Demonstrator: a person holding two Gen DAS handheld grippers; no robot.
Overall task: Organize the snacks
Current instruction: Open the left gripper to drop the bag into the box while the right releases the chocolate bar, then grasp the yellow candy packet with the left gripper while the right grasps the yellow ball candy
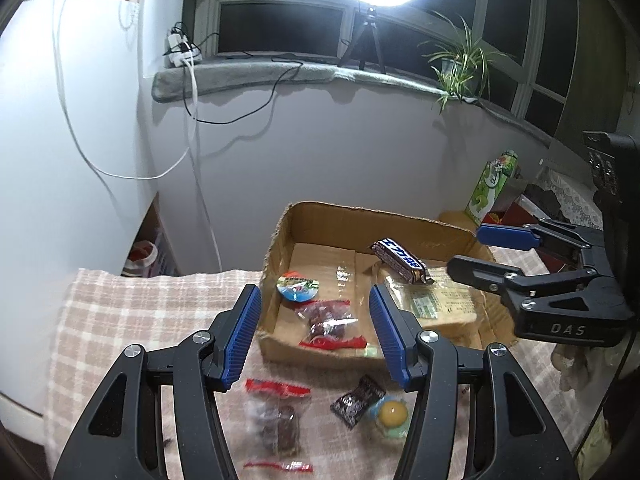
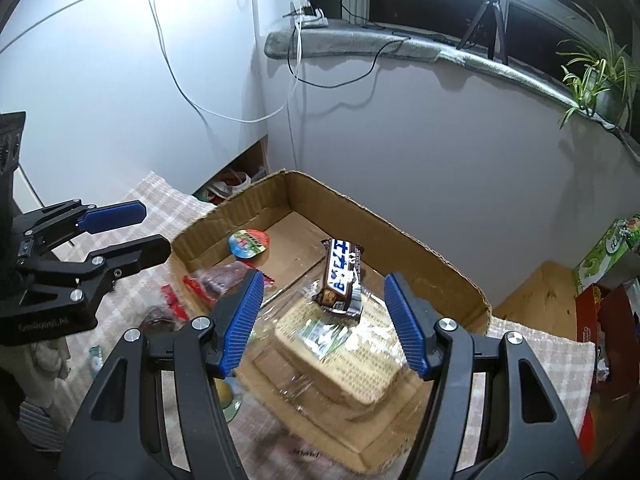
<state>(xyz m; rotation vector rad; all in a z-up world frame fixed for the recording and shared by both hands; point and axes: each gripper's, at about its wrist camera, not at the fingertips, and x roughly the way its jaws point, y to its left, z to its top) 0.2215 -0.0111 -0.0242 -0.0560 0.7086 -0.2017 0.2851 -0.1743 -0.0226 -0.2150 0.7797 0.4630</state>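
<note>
An open cardboard box [image 1: 320, 216] [image 2: 400, 232] stands on a checked cloth. It holds a round jelly cup [image 1: 298, 286] [image 2: 248, 243], a red-edged bag of dried fruit [image 1: 328, 322] and a wrapped bread pack [image 2: 340, 356]. A chocolate bar [image 1: 400, 266] [image 2: 340, 272] lies on the bread. My left gripper [image 1: 316, 332] [image 2: 150, 232] hovers open over the box's near left corner, with nothing between its pads. My right gripper [image 2: 324, 320] [image 1: 476, 254] is open above the bread and the bar, touching neither. On the cloth in front lie a second fruit bag [image 1: 276, 424], a dark candy wrapper [image 1: 356, 400] and a yellow jelly cup [image 1: 392, 414].
A green carton [image 1: 492, 188] [image 2: 604, 252] and red boxes stand to the right of the box. White and black cables hang down the wall behind. On the window sill are a tripod [image 1: 364, 40] with a ring light and a potted plant [image 1: 460, 64].
</note>
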